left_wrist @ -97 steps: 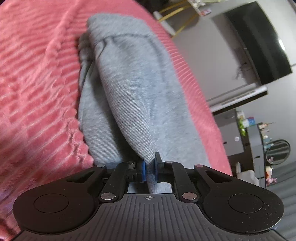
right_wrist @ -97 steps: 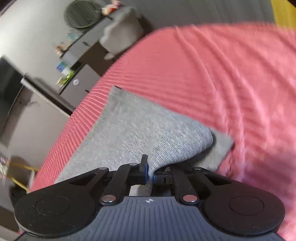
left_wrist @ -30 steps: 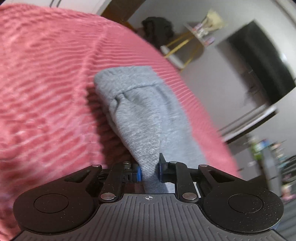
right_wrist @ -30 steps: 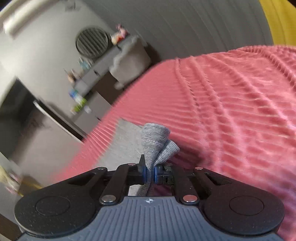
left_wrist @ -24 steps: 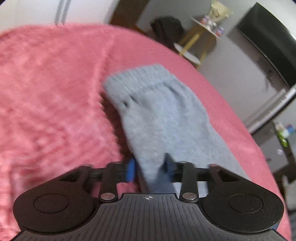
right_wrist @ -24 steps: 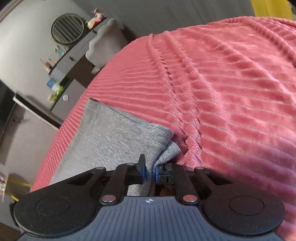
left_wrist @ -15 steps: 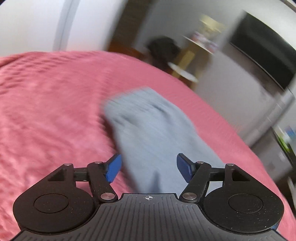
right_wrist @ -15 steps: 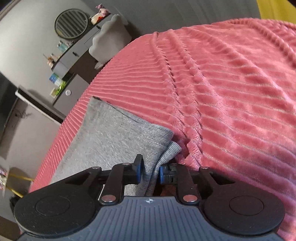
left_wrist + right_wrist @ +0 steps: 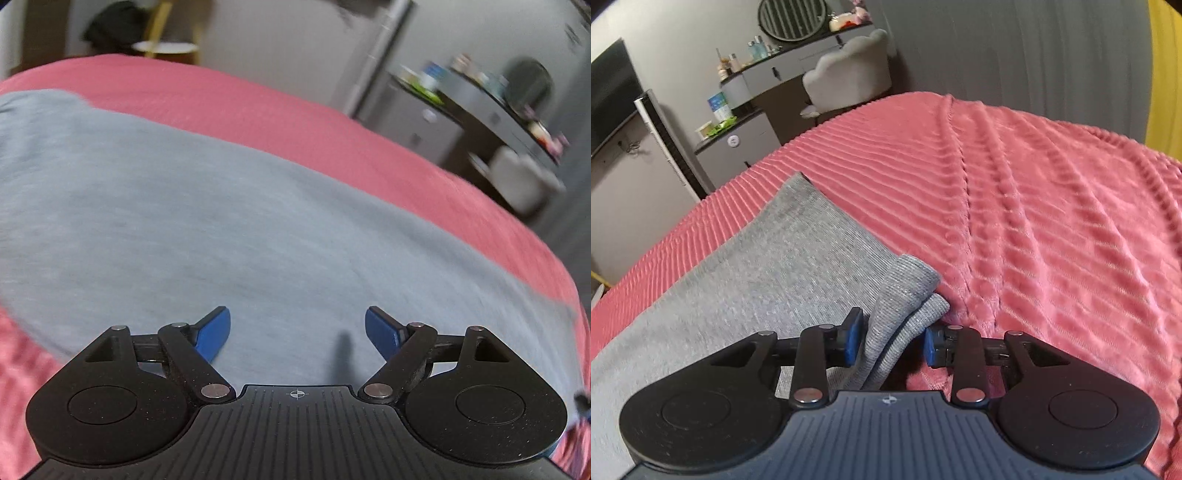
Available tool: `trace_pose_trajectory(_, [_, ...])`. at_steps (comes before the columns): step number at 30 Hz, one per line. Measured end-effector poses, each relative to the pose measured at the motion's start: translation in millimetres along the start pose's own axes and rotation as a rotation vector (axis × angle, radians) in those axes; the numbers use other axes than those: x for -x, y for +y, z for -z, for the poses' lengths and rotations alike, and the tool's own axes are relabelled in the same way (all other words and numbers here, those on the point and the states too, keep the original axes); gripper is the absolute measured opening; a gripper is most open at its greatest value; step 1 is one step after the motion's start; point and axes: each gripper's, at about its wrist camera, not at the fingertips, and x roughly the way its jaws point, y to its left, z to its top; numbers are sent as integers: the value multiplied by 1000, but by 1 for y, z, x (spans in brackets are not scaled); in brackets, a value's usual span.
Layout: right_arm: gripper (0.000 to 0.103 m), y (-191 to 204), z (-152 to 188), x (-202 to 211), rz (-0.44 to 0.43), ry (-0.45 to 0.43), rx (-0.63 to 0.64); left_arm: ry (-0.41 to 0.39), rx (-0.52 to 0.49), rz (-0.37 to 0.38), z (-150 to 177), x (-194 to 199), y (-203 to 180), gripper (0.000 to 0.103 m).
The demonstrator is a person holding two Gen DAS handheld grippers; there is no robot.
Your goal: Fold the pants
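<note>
On the bed, over a ribbed pink blanket (image 9: pixel 1052 206), the grey pants (image 9: pixel 207 229) lie spread flat, filling most of the left wrist view. The left tool (image 9: pixel 297 330) hangs just above the cloth with its blue-padded fingers (image 9: pixel 214 332) spread wide and nothing between them. In the right wrist view the cuffed ends of the pants (image 9: pixel 908 284) sit stacked at the near edge, running down between the fingers of the right tool (image 9: pixel 892 341). That tool is partly open — the left pad is close against the cloth, the right pad stands clear of it, so it has no grip.

A second ago both tools were clamped on the fabric, with bunched folds of it raised off the blanket; since then both have let go, the left one opening first, and the cloth has settled flat.
</note>
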Motion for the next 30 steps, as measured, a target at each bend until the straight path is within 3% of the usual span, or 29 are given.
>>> trace_pose_trajectory(1, [32,-1,0,1,-5,-7,11,11,-19,-6,0,-6,-3,85])
trace_pose_trajectory(3, [20,1,1,3,-13,-42,45,16,-60,-23,4,-11,-11,85])
trace_pose_trajectory(6, [21,-1,2,5,-46,-70,72,17,-109,-35,5,-13,-19,86])
trace_pose_trajectory(12, [25,-34,1,-8,-159,-16,-148,19,-150,-51,7,-14,-38,87])
trace_pose_trajectory(16, [26,-50,2,-16,-223,6,-292,33,-150,6,7,-12,-46,87])
trace_pose_trajectory(18, [25,-51,3,-16,-236,-1,-297,50,-141,46,6,-15,-50,88])
trace_pose_trajectory(19, [18,-49,3,-15,-222,-9,-272,63,-139,51,6,-17,-51,88])
trace_pose_trajectory(25, [14,-11,-6,8,-120,-72,-84,104,-186,55,6,-22,-55,88])
trace_pose_trajectory(28, [13,40,-19,37,-114,-152,169,105,-163,88,6,-16,-49,87])
trace_pose_trajectory(30, [13,88,-18,61,-170,-204,371,109,-144,108,6,-14,-45,87])
